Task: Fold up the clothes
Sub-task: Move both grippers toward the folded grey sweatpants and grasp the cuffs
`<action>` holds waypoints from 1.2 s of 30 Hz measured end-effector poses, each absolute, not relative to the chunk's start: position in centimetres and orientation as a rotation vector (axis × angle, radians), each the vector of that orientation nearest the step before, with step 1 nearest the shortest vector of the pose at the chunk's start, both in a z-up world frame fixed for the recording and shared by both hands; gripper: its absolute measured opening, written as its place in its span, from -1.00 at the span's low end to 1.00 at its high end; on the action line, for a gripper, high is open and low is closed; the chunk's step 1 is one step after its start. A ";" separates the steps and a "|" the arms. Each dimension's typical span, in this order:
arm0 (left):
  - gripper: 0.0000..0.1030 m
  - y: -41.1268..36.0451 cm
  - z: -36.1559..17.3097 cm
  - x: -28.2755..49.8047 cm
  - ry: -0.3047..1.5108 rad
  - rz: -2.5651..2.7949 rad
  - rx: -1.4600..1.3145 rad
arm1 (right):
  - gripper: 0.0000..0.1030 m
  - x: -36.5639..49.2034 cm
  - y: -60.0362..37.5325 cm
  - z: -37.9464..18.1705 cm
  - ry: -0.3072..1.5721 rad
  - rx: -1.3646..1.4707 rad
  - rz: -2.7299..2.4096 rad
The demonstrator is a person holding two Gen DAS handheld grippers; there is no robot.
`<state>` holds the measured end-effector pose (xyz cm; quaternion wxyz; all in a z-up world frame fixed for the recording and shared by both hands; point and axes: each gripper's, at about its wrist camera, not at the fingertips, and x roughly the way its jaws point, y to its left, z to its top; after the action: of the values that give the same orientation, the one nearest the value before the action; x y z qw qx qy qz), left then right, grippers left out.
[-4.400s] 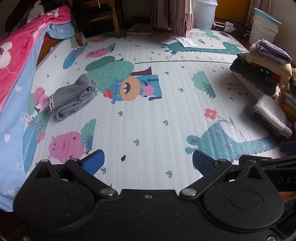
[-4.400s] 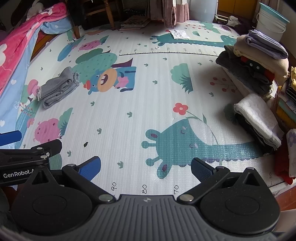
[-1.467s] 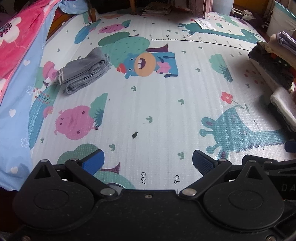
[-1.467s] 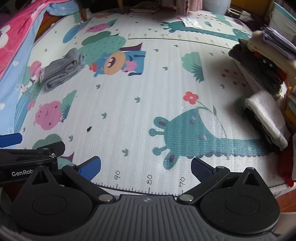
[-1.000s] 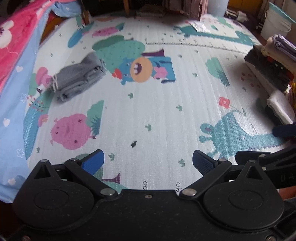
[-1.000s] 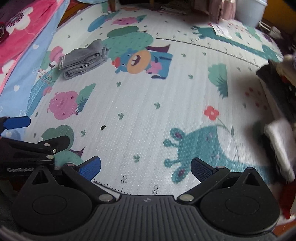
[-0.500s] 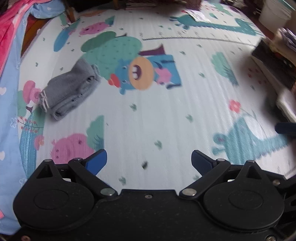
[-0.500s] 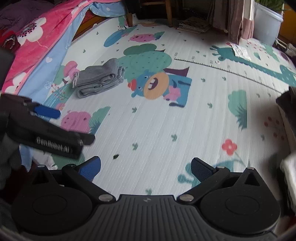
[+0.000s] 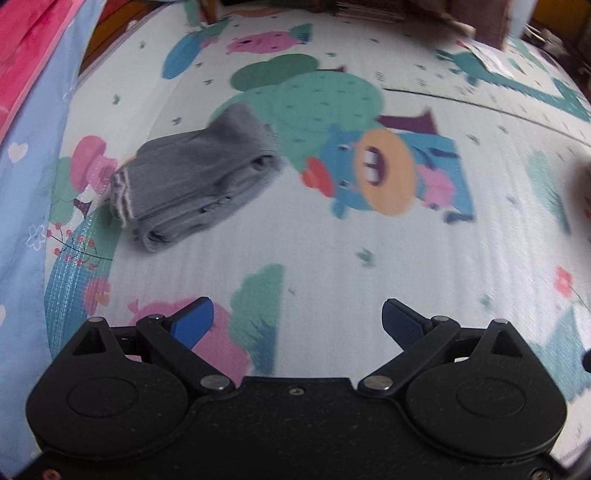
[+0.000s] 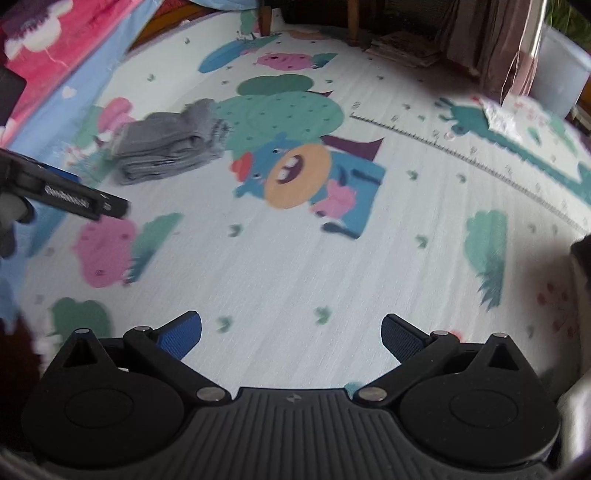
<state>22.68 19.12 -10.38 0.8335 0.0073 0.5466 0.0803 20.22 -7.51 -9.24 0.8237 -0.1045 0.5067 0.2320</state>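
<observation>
A folded grey garment [image 9: 192, 177] lies on the cartoon-printed play mat [image 9: 332, 251], up and left of my left gripper [image 9: 297, 321], which is open and empty above the mat. The garment also shows in the right wrist view [image 10: 170, 144] at the upper left. My right gripper [image 10: 291, 334] is open and empty over the mat's middle. The left gripper's body [image 10: 62, 195] enters the right wrist view from the left, just below the garment.
A pink and blue blanket [image 9: 33, 92] hangs along the mat's left side. Chair legs [image 10: 352, 22], a stack of papers [image 10: 402, 48], a curtain [image 10: 491, 40] and a white bin [image 10: 561, 74] stand beyond the far edge. A dark clothes pile [image 10: 583, 254] sits at right.
Both grippers have swung left and forward toward the grey garment, which now looks larger and closer. The clothes piles at right have mostly left both views. Both stay open.
</observation>
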 end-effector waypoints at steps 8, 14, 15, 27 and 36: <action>0.93 25.6 -13.3 24.9 1.087 0.211 -0.026 | 0.84 22.8 -5.6 -12.3 0.963 -0.148 0.608; 0.84 30.9 -15.3 26.8 0.981 0.278 -0.076 | 0.39 25.4 -5.2 -16.1 1.012 -0.085 0.636; 0.79 31.7 -15.8 27.1 0.976 0.296 -0.071 | 0.36 25.6 -5.4 -16.6 1.021 -0.076 0.635; 0.15 38.4 -19.1 30.4 0.907 0.401 -0.071 | 0.31 28.1 -7.6 -22.8 1.130 0.034 0.626; 0.04 39.3 -20.0 31.6 0.854 0.444 -0.043 | 0.34 27.9 -10.1 -25.4 1.190 0.022 0.583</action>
<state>31.61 39.26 -19.99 0.8863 -0.0209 0.4105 0.2134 27.94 -10.07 -25.40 0.7884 0.0104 0.5523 0.2709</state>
